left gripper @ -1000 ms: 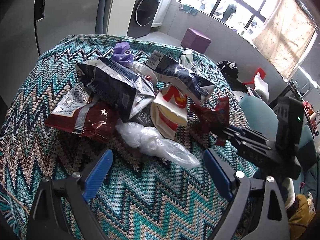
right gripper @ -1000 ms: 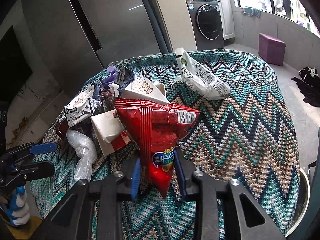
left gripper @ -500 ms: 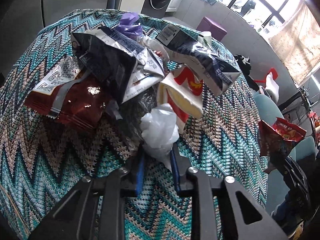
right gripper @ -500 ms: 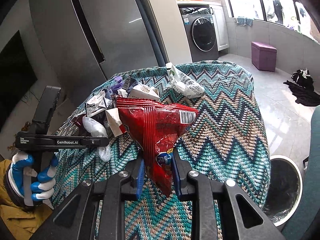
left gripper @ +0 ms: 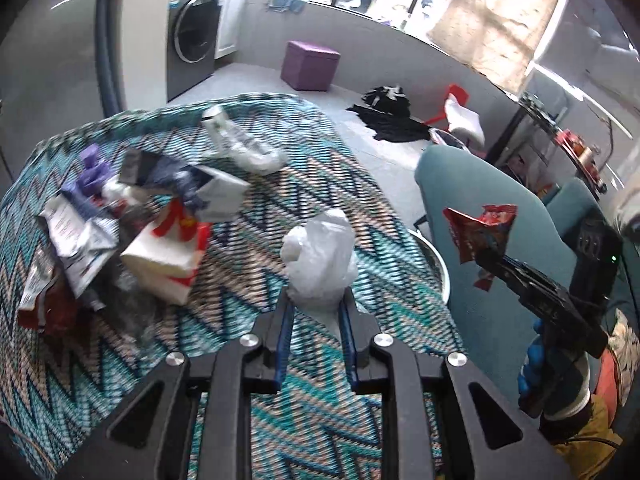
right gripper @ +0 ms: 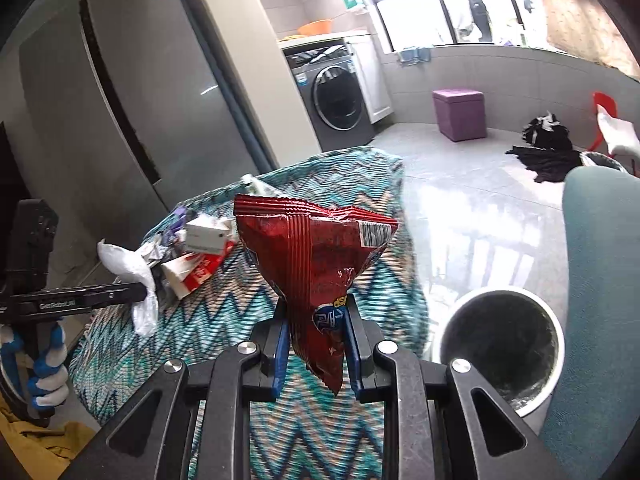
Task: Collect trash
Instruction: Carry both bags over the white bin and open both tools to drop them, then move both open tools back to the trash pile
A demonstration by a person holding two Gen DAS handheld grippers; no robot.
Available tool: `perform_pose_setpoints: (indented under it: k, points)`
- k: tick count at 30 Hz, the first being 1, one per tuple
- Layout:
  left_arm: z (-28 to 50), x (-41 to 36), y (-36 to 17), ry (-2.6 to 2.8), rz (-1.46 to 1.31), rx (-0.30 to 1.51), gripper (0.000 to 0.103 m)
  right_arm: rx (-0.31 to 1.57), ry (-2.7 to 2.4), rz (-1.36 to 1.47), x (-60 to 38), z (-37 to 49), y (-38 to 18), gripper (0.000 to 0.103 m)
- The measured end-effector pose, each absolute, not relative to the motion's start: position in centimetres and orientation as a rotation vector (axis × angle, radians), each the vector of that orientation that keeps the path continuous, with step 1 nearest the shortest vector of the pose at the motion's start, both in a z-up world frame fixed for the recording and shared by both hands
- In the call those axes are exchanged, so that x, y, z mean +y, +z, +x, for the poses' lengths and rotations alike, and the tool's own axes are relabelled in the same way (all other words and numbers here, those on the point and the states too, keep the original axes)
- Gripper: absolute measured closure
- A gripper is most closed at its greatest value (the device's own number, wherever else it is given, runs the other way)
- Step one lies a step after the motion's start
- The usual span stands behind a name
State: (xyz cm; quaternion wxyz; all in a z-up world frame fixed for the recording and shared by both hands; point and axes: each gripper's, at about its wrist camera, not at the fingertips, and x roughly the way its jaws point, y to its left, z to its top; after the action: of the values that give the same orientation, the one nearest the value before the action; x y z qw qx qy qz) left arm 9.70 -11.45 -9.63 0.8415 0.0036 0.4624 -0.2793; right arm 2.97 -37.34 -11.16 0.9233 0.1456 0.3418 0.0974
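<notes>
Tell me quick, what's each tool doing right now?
Left tool: closed on the white plastic bag.
Right tool: closed on the red snack bag.

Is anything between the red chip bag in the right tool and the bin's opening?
Nothing visible. The red chip bag hangs in the right tool, and the bin stands open on the floor beside the table.

Red snack bag (right gripper: 316,276): crinkled, upright, pinched at its lower tip, centre frame.
Clear plastic bag (left gripper: 318,258): crumpled, held upright, centre frame.
Wrapper pile (left gripper: 120,216): heaped on the bench, left.
Bin (right gripper: 500,340): round, open, lower right.
</notes>
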Motion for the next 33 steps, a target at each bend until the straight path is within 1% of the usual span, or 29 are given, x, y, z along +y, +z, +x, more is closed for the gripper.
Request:
perform_pose_setpoints:
  k: [5, 10, 14, 17, 19, 21, 22, 24, 25, 28, 33]
  points:
    - [10.1, -21.2, -9.9, -0.734, 0.132, 0.995, 0.083, 0.760, 0.036, 0.347, -43.6, 2.5, -14.1, 0.080]
    - [12.2, -30.3, -12.1, -0.795, 0.225, 1.032, 0.082, 0.848, -0.064, 0.392, -48.2, 3.4, -18.1, 0.080]
    - [14.2, -35.3, -15.0, -0.787, 0.260, 1.078, 0.080, 0.900, -0.107, 0.405, -50.5, 5.0, -20.7, 0.080]
    - [15.7, -37.7, -16.6, -0.789, 0.250, 1.111, 0.079, 0.928, -0.125, 0.402, -51.2, 6.1, -22.1, 0.078]
    - [16.6, -38.7, -17.5, -0.796, 0.229, 1.138, 0.075, 0.944, -0.137, 0.393, -51.7, 6.8, -22.8, 0.077]
    - [17.2, -39.3, -18.2, -0.792, 0.224, 1.151, 0.061, 0.960, -0.155, 0.381, -52.2, 7.2, -23.3, 0.076]
    - [17.4, -39.4, -18.2, -0.786, 0.222, 1.145, 0.059, 0.965, -0.165, 0.377, -52.3, 7.3, -23.4, 0.072]
    - [17.6, -39.6, -18.2, -0.799, 0.203, 1.147, 0.057, 0.967, -0.177, 0.377, -52.6, 7.6, -23.5, 0.064]
    - [17.6, -39.5, -18.1, -0.804, 0.195, 1.148, 0.057, 0.965, -0.183, 0.378, -52.7, 7.4, -23.4, 0.063]
    - [17.0, -38.6, -17.4, -0.808, 0.201, 1.120, 0.057, 0.955, -0.190, 0.375, -52.3, 7.2, -22.9, 0.063]
    - [14.6, -36.2, -14.8, -0.807, 0.202, 1.016, 0.057, 0.896, -0.182, 0.377, -51.3, 6.1, -20.6, 0.063]
